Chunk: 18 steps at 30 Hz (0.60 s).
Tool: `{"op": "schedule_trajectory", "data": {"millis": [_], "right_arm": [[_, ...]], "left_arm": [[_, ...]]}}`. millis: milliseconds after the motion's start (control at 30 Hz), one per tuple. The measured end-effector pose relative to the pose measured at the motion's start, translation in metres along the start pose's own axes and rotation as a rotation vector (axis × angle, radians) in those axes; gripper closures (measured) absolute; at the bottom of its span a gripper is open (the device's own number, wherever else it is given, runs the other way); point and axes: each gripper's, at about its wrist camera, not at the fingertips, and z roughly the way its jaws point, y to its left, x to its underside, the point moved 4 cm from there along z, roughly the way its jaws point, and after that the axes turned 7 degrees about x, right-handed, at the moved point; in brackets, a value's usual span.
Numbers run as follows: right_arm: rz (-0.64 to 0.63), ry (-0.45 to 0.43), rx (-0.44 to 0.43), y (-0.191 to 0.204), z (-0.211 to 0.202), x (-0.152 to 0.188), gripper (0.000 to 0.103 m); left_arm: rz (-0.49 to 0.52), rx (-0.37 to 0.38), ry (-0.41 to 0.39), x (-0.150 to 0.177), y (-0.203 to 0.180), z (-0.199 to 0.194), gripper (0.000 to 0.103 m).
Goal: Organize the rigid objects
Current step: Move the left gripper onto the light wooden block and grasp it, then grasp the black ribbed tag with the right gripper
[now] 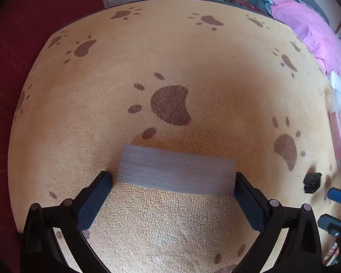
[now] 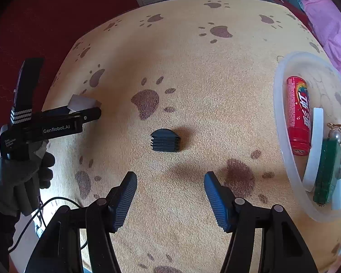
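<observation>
left tool (image 1: 174, 182): clamping the grey block (image 1: 176, 168) | right tool (image 2: 170, 177): hanging released, nothing between its pads | black ribbed cap (image 2: 164, 140): lying just beyond right tool

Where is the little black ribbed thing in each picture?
Left wrist view: the black ribbed piece sits far right on the carpet, past the left gripper, which has the grey block between its fingers.
Right wrist view: it lies mid-picture, ahead of the open right gripper and left of the clear bowl.
Shared landmark: the orange paw-print carpet that it lies on.
</observation>
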Motion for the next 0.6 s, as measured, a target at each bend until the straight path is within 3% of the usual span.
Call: {"op": "schedule_trajectory", "data": {"millis": [500,600], "right_arm": [[0.021,-0.026,0.037,0.002,0.007,-0.015,0.039],[0.010,-0.022,0.038,0.006,0.011,-0.020,0.052]], "left_arm": [[-0.005,-0.011,0.015,-0.004,-0.002,0.004,0.000],[-0.004,-0.011,0.007,-0.003,-0.002,0.004,0.000]]}}
